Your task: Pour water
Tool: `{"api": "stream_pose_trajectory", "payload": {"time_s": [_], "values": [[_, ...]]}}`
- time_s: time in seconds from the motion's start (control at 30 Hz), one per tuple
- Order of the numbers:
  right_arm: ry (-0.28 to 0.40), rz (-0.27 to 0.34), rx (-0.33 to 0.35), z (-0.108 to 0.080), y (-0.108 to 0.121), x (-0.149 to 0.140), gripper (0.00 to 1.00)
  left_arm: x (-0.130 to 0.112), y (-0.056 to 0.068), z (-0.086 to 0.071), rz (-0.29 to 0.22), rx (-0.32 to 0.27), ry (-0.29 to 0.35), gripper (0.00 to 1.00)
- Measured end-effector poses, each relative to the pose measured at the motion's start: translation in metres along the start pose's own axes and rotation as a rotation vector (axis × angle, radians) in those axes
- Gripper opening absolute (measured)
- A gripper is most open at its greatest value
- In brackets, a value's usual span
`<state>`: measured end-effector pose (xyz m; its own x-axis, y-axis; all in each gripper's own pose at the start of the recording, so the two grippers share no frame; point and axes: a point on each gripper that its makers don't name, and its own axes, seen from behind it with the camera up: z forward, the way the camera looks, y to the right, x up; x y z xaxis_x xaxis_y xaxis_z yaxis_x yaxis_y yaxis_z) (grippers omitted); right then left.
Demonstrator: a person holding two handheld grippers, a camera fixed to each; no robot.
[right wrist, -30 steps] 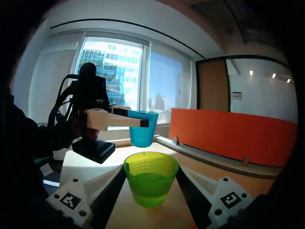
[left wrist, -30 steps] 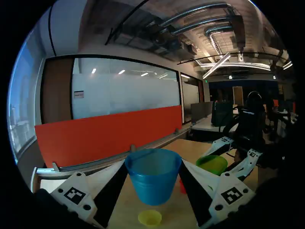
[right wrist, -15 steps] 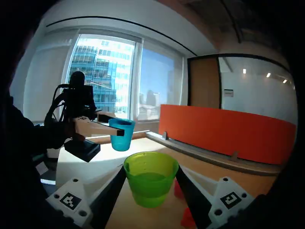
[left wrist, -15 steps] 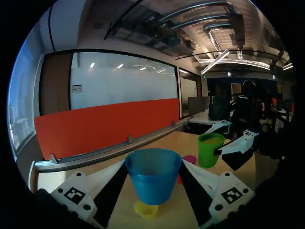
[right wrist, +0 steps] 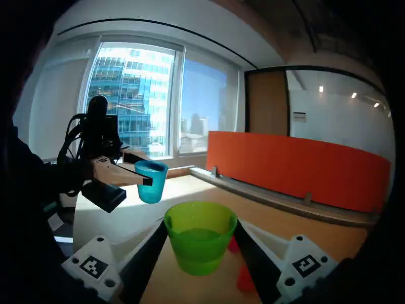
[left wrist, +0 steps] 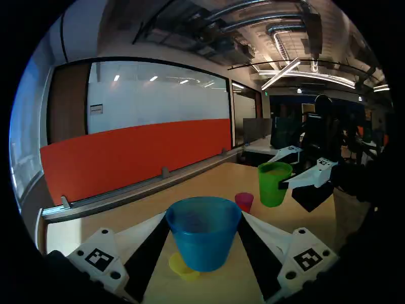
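**Two cups in the air, water in the green one**

The right tool point(right wrist: 201, 225) has its fingers closed part-way, pressing on both sides of the green cup point(right wrist: 200, 245). The cup sits upright at 6 o'clock in the right gripper view. A level of liquid shows through its wall about half-way up.

The left tool point(left wrist: 204, 218) is closed the same way on the blue cup point(left wrist: 204, 238), at 6 o'clock in the left gripper view. No water level can be made out inside it. Both cups appear to be held clear of the worktop point(left wrist: 212, 185) and well apart from each other. From the left tool, the green cup lies toward 3 o'clock. From the right tool, the blue cup lies toward 9 o'clock.

On the worktop, a small pink cup point(left wrist: 244, 201) stands between the two held cups. A small yellow cup point(left wrist: 180, 264) lies below the blue one. An orange partition point(left wrist: 131, 152) runs along the far edge.

Both held cups look like thin plastic tumblers: light, smooth and likely to flex under a hard squeeze. They taper downward, so a hold on the upper wall just under the rim should resist slipping. The green cup carries the weight and will slosh, so it probably needs a slow tilt, with its lip brought over the blue rim first.
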<state>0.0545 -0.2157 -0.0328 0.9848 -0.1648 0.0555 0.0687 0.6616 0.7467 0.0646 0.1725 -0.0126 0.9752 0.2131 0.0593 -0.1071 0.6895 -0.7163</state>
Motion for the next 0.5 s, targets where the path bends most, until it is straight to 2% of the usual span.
{"api": "stream_pose_trajectory", "payload": {"time_s": [0.5], "values": [[-0.077,0.02,0.021,-0.004,0.004,-0.033,0.91,-0.042,0.029,0.006,0.034,-0.063,-0.098,0.88]]}}
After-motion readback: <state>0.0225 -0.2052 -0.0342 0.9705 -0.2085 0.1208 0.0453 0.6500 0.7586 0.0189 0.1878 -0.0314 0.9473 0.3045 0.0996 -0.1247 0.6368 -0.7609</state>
